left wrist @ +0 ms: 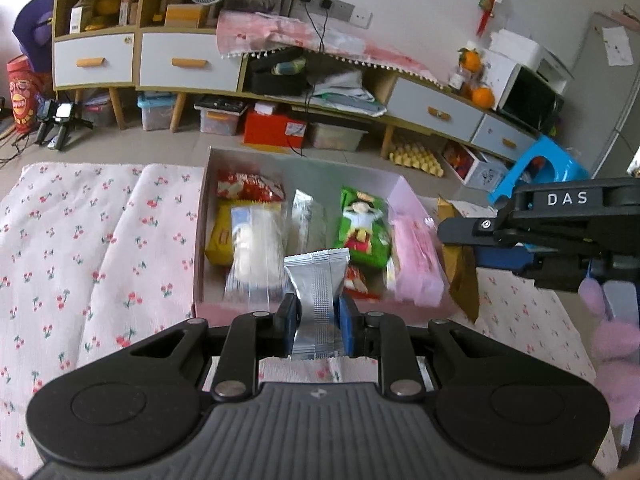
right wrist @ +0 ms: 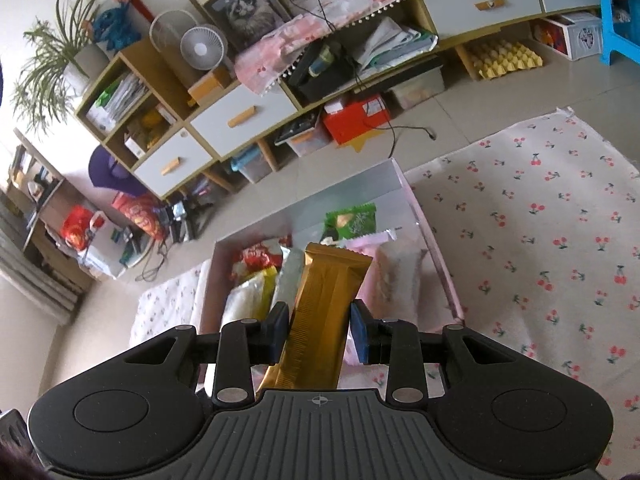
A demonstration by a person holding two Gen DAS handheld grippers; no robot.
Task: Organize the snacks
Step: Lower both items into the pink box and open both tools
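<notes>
My left gripper (left wrist: 318, 312) is shut on a silver foil snack packet (left wrist: 318, 280), held just above the near edge of the pink box (left wrist: 200, 240). The box holds several snacks: a red bag (left wrist: 248, 186), a yellow pack (left wrist: 219, 240), a clear white packet (left wrist: 256, 248), a green packet (left wrist: 362, 224) and a pink packet (left wrist: 416, 264). My right gripper (right wrist: 320, 320) is shut on a gold snack bar (right wrist: 320, 312), over the near end of the same box (right wrist: 436, 248). The right gripper also shows in the left wrist view (left wrist: 460, 234), at the box's right side.
The box sits on a table under a cherry-print cloth (left wrist: 100, 248). A low cabinet with drawers (left wrist: 188, 62) lines the far wall, with storage bins and a red box (left wrist: 276, 128) under it. A blue stool (left wrist: 540, 168) stands at the right.
</notes>
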